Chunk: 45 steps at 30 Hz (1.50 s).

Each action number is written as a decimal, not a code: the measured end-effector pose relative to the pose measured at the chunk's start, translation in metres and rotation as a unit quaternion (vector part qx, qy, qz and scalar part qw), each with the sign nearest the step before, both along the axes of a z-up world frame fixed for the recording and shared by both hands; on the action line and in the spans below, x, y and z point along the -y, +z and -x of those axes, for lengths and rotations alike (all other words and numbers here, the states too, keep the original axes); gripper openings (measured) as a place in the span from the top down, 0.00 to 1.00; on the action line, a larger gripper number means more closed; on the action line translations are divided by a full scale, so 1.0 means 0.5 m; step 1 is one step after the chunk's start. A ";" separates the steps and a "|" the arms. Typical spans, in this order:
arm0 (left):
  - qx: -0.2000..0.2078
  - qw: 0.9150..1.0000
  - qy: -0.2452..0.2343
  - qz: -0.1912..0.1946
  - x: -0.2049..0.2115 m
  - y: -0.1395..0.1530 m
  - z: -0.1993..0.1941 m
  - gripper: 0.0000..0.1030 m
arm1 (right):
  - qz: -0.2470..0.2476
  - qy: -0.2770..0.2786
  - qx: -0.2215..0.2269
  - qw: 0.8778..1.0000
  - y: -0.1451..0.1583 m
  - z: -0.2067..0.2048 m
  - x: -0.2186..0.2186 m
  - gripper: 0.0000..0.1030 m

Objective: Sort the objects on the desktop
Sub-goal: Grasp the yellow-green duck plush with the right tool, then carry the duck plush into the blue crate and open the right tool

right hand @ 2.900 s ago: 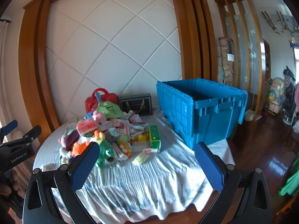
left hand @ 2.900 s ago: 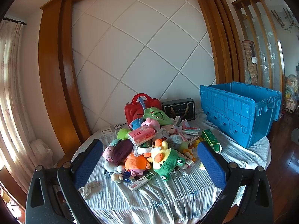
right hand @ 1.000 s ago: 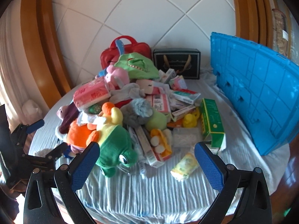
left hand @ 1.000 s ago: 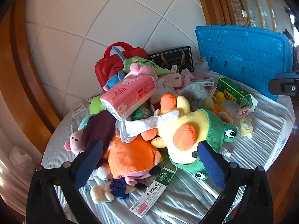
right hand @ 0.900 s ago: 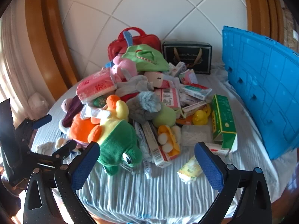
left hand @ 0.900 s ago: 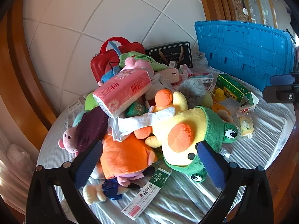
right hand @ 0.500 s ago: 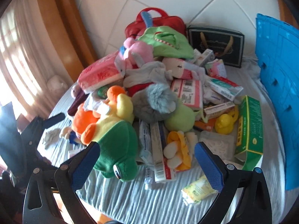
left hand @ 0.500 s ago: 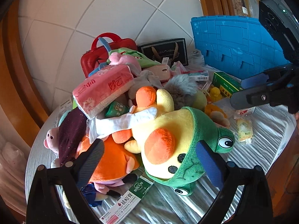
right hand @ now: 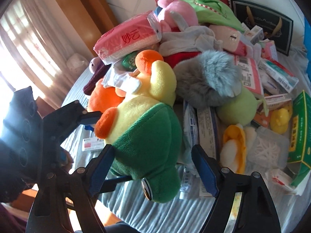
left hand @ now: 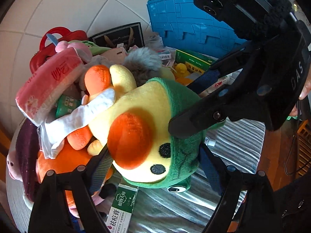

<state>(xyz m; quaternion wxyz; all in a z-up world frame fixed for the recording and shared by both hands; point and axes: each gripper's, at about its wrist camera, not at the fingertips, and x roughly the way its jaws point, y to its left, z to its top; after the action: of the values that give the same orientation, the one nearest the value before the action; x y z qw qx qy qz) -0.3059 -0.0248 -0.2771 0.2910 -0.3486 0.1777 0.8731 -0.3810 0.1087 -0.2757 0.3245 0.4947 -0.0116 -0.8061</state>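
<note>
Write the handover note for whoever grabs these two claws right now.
Left claw: jaws closing around the duck plush in the frog hood, pads not clearly pressing yet.
Right claw: jaws closing on the same plush from its green hood side, nothing gripped yet.
Pile: pink tissue pack, grey fluffy toy, green box, small yellow duck all sit on the striped tablecloth.
Blue crate stands behind the pile.
Done: nothing visibly sorted.
Left: grip the plush, lift it, then work through the pile.

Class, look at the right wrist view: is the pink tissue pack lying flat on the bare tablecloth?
No: the pink tissue pack rests atop the pile of toys, well above the striped tablecloth.
</note>
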 end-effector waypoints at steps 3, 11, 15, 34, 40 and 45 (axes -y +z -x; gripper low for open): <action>0.001 1.000 -0.008 -0.016 0.008 -0.006 0.007 0.17 | -0.004 0.014 0.003 1.000 -0.009 0.010 0.021 0.21; 0.011 0.999 0.011 -0.031 0.008 0.009 0.019 0.31 | -0.040 -0.001 -0.017 0.999 0.000 0.004 0.050 0.37; -0.003 0.999 0.010 -0.044 0.008 0.039 0.012 0.32 | -0.062 -0.012 -0.057 0.996 0.037 -0.019 0.054 0.40; -0.155 0.977 -0.127 -0.072 -0.130 0.316 -0.009 0.32 | -0.073 -0.162 -0.226 0.958 0.345 -0.138 -0.052 0.40; -0.214 0.953 -0.201 -0.079 -0.258 0.429 -0.005 0.31 | -0.078 -0.246 -0.288 0.922 0.463 -0.193 -0.163 0.40; -0.245 0.929 -0.261 -0.097 -0.419 0.521 0.006 0.30 | -0.096 -0.310 -0.332 0.886 0.557 -0.233 -0.299 0.38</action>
<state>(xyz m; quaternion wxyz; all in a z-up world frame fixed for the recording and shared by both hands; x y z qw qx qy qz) -0.3090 0.1848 -0.0167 0.4882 -0.0349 0.2424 0.8377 -0.2645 0.2583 0.0027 -0.0059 0.1977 0.0217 -0.9800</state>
